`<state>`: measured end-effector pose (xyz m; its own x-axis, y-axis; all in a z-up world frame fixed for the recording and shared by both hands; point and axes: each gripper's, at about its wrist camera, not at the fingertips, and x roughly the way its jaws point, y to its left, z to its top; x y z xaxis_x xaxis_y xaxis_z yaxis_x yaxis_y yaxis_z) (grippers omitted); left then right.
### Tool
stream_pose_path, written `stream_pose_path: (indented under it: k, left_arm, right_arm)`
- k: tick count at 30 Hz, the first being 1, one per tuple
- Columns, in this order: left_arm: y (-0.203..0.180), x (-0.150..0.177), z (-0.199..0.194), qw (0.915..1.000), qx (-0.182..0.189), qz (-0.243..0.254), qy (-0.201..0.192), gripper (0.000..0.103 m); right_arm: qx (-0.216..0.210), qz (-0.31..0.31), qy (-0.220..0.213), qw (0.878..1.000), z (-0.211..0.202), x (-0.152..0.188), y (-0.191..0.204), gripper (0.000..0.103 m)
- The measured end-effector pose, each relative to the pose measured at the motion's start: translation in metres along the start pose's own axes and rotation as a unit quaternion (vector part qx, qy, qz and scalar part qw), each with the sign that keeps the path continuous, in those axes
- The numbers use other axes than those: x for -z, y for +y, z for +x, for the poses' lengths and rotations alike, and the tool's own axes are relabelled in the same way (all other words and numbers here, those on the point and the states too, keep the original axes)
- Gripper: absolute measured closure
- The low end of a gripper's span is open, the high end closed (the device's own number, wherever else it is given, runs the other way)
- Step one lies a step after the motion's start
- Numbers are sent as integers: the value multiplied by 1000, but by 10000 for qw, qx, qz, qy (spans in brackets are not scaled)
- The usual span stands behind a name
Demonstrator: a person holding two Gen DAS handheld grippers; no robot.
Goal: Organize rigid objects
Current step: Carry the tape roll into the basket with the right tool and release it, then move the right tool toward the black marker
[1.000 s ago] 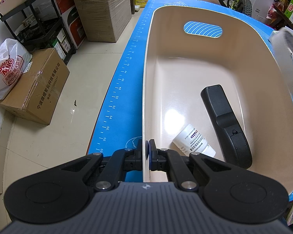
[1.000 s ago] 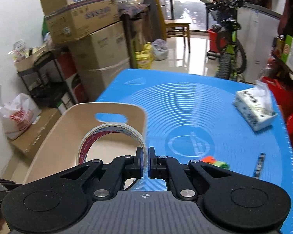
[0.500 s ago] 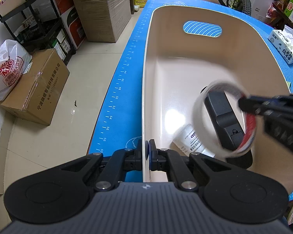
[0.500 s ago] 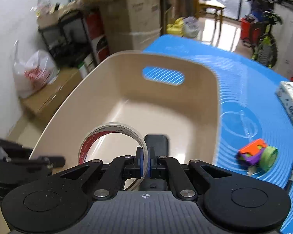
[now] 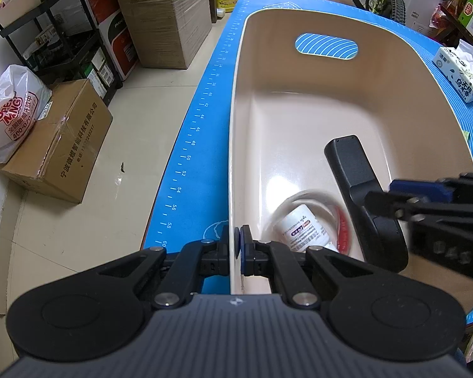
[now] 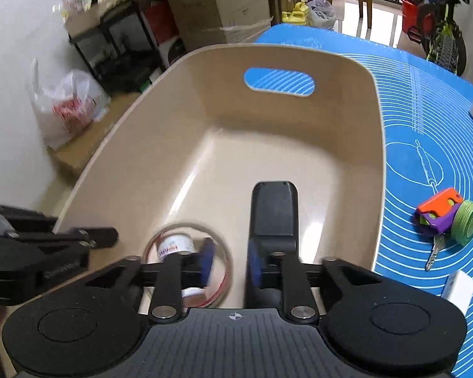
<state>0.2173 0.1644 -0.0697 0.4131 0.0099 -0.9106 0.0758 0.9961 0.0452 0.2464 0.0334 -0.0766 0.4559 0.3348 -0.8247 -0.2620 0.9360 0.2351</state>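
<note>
Two grippers over bin | left gripper (image 5: pixel 238 247) clamped on beige bin (image 5: pixel 378 94) near wall | right gripper (image 6: pixel 228 266) jaws apart, holding nothing | tape roll (image 5: pixel 312 220) on bin floor — encircling white bottle (image 5: pixel 302 228) | black remote (image 6: pixel 274 211) at its 3 o'clock | keys (image 6: pixel 446 220) on blue mat (image 6: pixel 425 110).

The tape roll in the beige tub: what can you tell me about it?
The tape roll is a thin ring of clear tape with a red inner core, blurred in both views. It sits low in the beige tub, near the front, ringed around a small white bottle, beside a black remote. The right tool above it is open, not holding it.
</note>
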Motion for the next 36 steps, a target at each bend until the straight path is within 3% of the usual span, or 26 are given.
stream_pose_path:
  k: [3, 5, 12, 19, 22, 30, 36]
  left_arm:
    - [0, -1, 0, 10000, -14, 22, 14, 97]
    - [0, -1, 0, 10000, -17, 20, 19, 97]
    - [1, -1, 0, 10000, -11, 38, 21, 97]
    - [1, -1, 1, 10000, -9, 22, 18, 97]
    - [1, -1, 1, 10000, -8, 15, 21, 97]
    - [2, -1, 1, 10000, -20, 7, 28, 96]
    - [2, 0, 2, 10000, -37, 17, 27, 96]
  right_arm:
    - [-175, 90, -250, 9995, -17, -1, -8, 50]
    - [-166, 274, -459, 9984, -30, -2, -16, 34]
    - [-20, 756, -855, 9935, -71, -5, -62, 30]
    - [664, 1100, -984, 9868, -92, -2, -119, 20]
    - [965, 1260, -936, 9829, -95, 2, -148, 10]
    - [1640, 1715, -687, 9690, -83, 25, -215, 8]
    - [1711, 2014, -646, 9623, -66, 34, -243, 7]
